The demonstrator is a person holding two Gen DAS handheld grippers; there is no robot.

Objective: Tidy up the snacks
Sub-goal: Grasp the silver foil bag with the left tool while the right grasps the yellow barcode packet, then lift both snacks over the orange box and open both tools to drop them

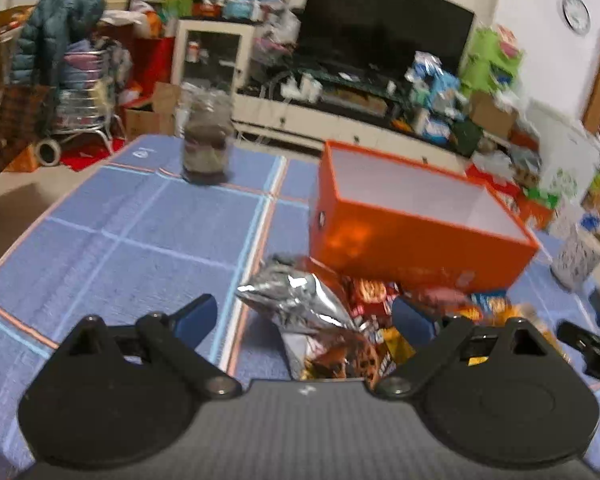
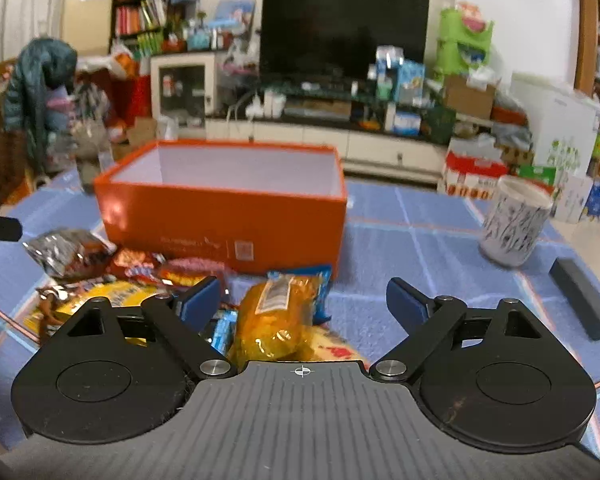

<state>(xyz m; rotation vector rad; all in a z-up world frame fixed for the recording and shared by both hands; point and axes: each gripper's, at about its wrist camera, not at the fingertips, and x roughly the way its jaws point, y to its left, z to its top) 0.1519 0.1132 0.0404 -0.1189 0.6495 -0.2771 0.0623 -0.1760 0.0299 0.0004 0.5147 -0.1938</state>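
Note:
An open orange box (image 1: 412,236) with a white inside stands on the blue checked tablecloth; it also shows in the right wrist view (image 2: 228,216). A pile of snack packets lies in front of it. My left gripper (image 1: 304,314) is open, with a crumpled silver packet (image 1: 300,300) between and just ahead of its fingers. My right gripper (image 2: 303,300) is open over a yellow packet (image 2: 278,316) with a blue packet (image 2: 320,280) behind it. More red and yellow packets (image 2: 140,276) lie to the left.
A jar (image 1: 206,148) with dark contents stands at the table's far left. A white patterned mug (image 2: 514,222) and a dark flat bar (image 2: 582,308) are on the right. A TV, shelves and clutter fill the room behind.

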